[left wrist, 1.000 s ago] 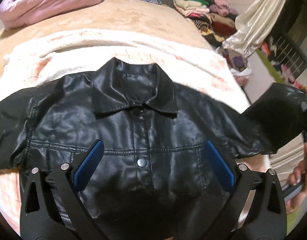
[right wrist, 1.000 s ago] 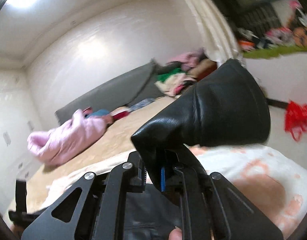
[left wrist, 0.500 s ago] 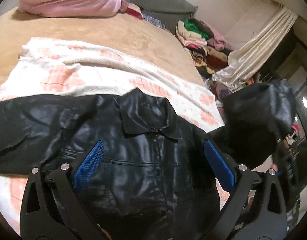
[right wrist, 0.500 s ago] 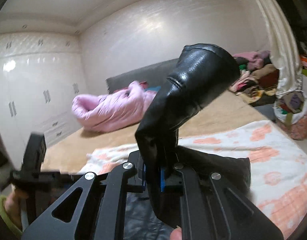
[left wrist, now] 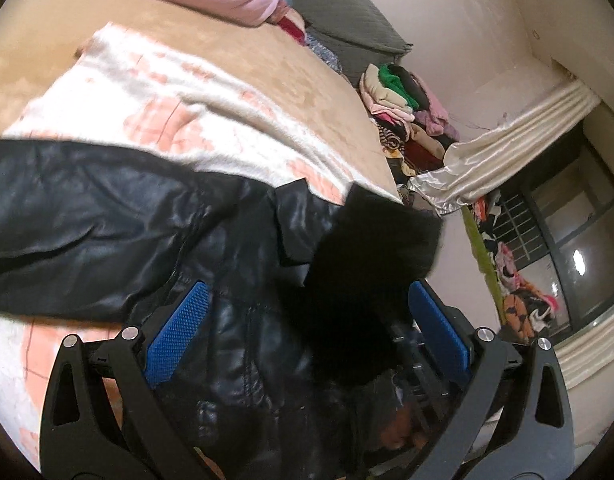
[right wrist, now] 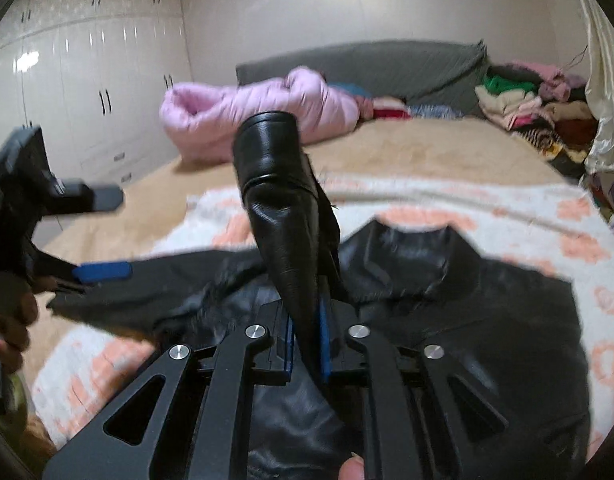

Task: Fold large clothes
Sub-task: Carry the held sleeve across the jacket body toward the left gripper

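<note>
Black leather jacket (right wrist: 487, 320) lies flat, front up, on the patterned blanket (right wrist: 547, 216). Your right gripper (right wrist: 307, 344) clamps one sleeve (right wrist: 283, 208) above its chest; your left gripper (left wrist: 303, 344) gapes empty. Far-left sleeve and body folds remain.

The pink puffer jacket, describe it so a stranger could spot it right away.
On the tan bed, look toward the grey headboard. The bulky quilted pink puffer jacket lies bunched there, far behind the flat glossy black leather jacket, the only puffy pastel garment on the bed.
</note>
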Available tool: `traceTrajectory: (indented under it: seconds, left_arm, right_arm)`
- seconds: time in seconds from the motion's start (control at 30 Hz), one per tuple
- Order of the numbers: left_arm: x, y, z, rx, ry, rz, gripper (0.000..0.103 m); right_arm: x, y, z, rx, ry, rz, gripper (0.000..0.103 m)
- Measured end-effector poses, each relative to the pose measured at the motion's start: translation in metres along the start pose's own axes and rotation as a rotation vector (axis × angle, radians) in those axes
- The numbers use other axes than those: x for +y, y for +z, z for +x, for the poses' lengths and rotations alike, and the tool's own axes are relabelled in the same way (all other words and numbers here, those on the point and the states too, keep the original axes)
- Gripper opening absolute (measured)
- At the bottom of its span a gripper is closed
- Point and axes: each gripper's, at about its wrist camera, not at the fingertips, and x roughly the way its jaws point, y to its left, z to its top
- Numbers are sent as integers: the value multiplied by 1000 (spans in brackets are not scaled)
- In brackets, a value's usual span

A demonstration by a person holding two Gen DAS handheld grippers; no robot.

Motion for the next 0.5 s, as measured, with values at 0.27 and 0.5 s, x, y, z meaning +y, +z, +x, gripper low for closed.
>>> traceTrajectory:
  seconds: [0.27,0.5]
  left_arm:
    - [36,-9,13,64,-112,-98,94]
    - [53,-27,44,179,-21,-116,94]
  right_arm:
    - [37,-35,17,129,108,-63,83]
    - [36,-41,-14,127,196,-46,96]
